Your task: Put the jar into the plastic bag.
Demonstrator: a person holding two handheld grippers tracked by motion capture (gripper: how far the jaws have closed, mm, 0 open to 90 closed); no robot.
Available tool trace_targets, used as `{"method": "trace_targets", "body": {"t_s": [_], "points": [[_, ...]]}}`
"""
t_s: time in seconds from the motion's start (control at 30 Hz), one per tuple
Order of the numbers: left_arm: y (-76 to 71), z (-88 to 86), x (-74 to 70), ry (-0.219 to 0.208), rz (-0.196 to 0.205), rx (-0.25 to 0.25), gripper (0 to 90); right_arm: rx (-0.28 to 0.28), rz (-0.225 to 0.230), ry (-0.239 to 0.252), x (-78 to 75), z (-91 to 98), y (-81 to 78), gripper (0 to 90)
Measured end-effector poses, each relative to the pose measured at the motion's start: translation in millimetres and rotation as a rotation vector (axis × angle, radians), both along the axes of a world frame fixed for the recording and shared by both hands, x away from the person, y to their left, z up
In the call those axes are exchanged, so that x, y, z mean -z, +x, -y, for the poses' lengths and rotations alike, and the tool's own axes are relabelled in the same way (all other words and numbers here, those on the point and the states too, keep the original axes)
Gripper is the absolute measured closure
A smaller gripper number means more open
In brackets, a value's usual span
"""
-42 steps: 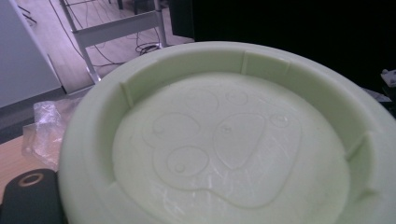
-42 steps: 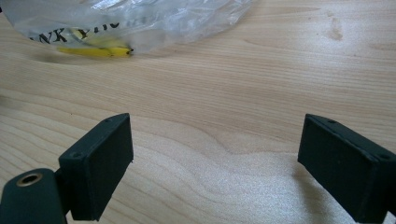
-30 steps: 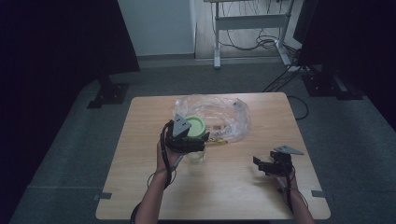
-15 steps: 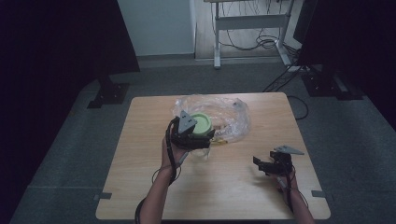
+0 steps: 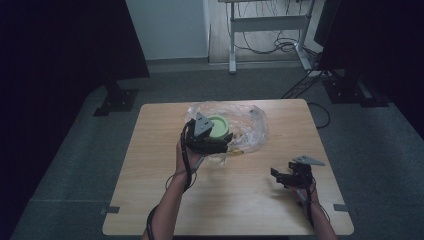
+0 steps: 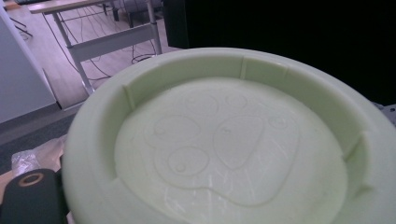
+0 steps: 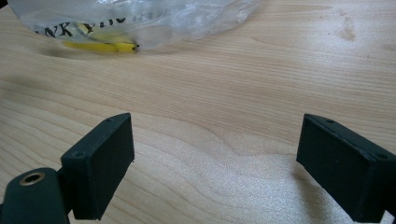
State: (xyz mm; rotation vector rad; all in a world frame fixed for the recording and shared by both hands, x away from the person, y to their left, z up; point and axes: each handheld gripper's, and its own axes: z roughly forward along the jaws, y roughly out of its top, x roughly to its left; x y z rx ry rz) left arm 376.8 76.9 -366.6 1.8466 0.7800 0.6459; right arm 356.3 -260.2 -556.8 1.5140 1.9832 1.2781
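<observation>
The left gripper (image 5: 216,141) pinched a pale green bowl (image 5: 218,127), held upside down above the clear plastic bag (image 5: 247,131) near the table (image 5: 150,165) centre. At about four o'clock from the bag, well apart, the right gripper (image 5: 285,178) sat with jaws spread wide over bare wood.

This looks like a lab or recording studio rather than a home: a plain wooden table (image 5: 225,200) stands alone on grey carpet (image 5: 380,150), with what seem to be tape marks (image 5: 111,210) on the floor at its near corners. Black curtains or panels (image 5: 60,45) close off both sides, and stands with heavy black feet (image 5: 116,99) sit just behind the table. Farther back, a metal-framed desk (image 5: 265,22) has loose cables (image 5: 270,46) tangled beneath it on a paler floor.
</observation>
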Motion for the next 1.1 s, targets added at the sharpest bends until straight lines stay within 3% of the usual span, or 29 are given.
{"method": "trace_targets", "body": {"t_s": [1.1], "points": [[30.2,16.1,-9.2,-0.016,0.018,-0.007,10.9,-0.006,0.0,-0.013,-0.1,-1.8,1.0,10.9]]}}
